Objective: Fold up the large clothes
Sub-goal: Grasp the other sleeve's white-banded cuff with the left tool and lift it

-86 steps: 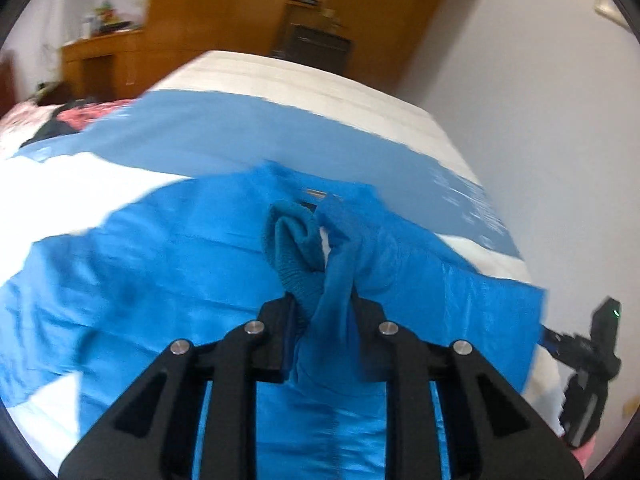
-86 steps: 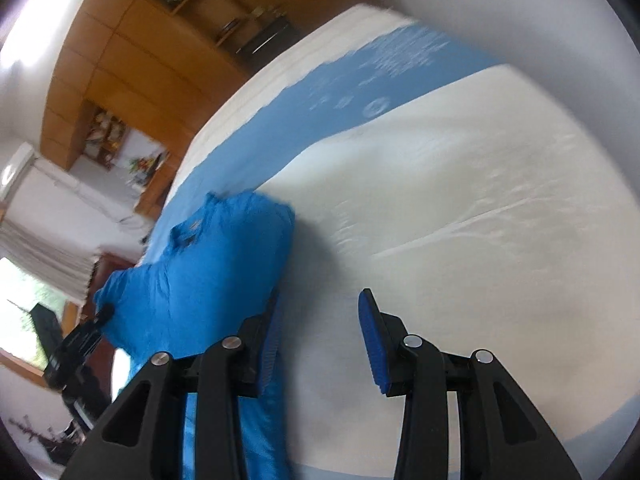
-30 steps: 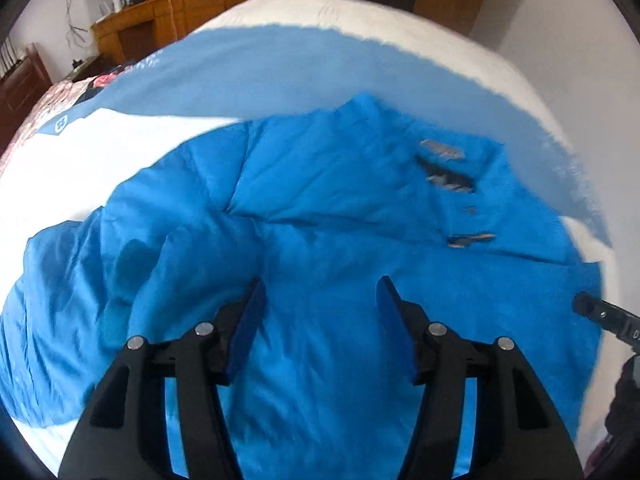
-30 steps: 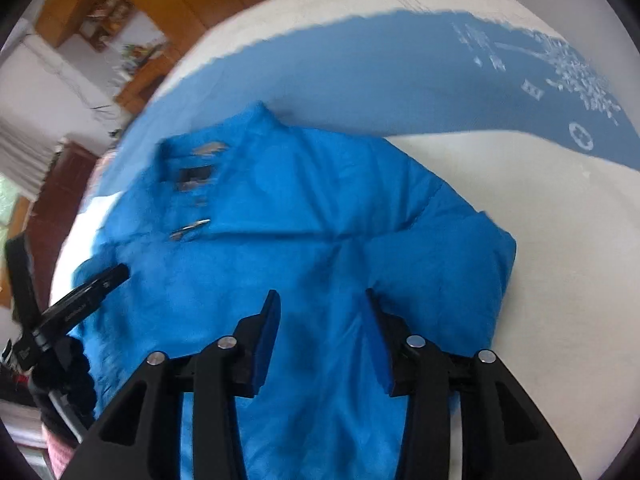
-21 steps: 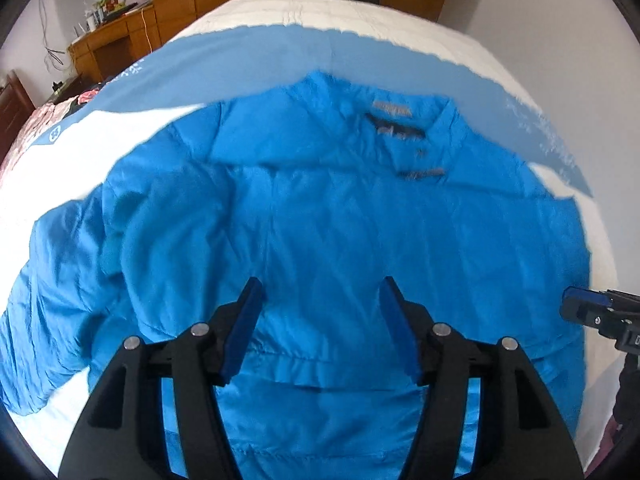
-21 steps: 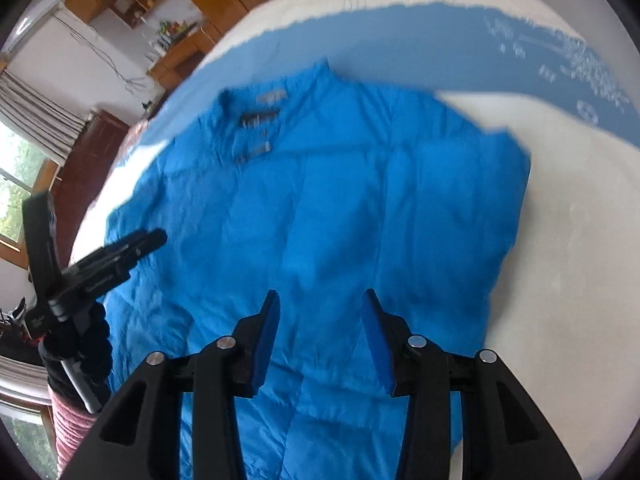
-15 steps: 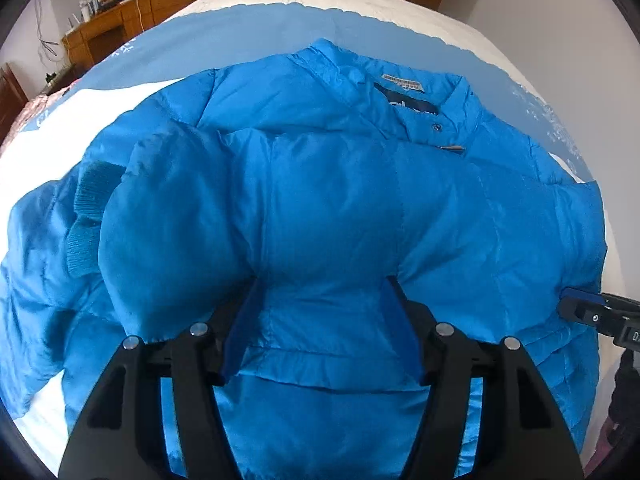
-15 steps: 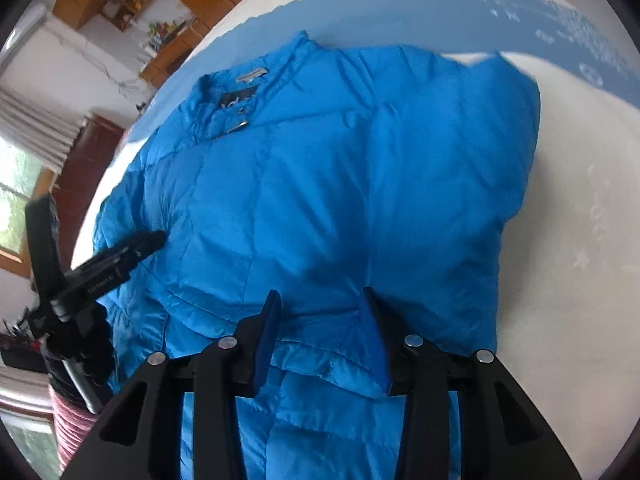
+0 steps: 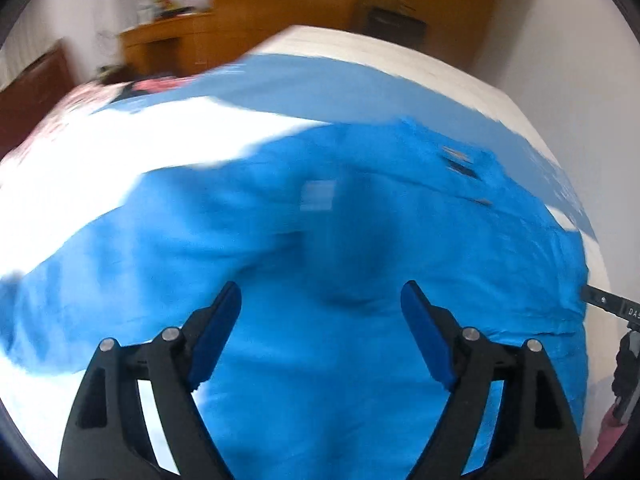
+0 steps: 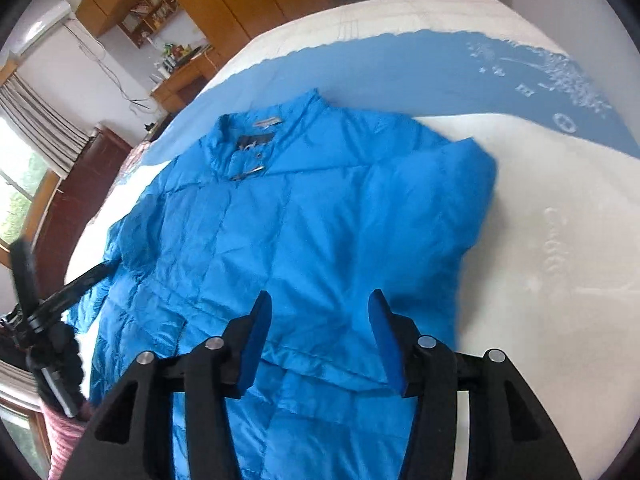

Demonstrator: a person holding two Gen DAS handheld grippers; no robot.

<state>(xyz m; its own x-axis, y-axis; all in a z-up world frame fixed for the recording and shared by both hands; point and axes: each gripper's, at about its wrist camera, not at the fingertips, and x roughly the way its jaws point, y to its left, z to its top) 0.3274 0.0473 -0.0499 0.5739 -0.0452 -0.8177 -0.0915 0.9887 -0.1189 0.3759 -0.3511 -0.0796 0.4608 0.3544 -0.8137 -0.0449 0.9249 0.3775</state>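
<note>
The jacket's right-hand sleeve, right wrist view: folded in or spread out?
Folded in: the jacket ends at a squared shoulder, no sleeve trailing onto the bed.

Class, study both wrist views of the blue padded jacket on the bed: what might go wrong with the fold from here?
1. Both the left gripper and right gripper are open, jaws just widening, so nothing pins the blue padded jacket; its puffy folds may spring back.
2. One sleeve still trails sideways across the white bed cover, likely leaving the fold lopsided.
</note>
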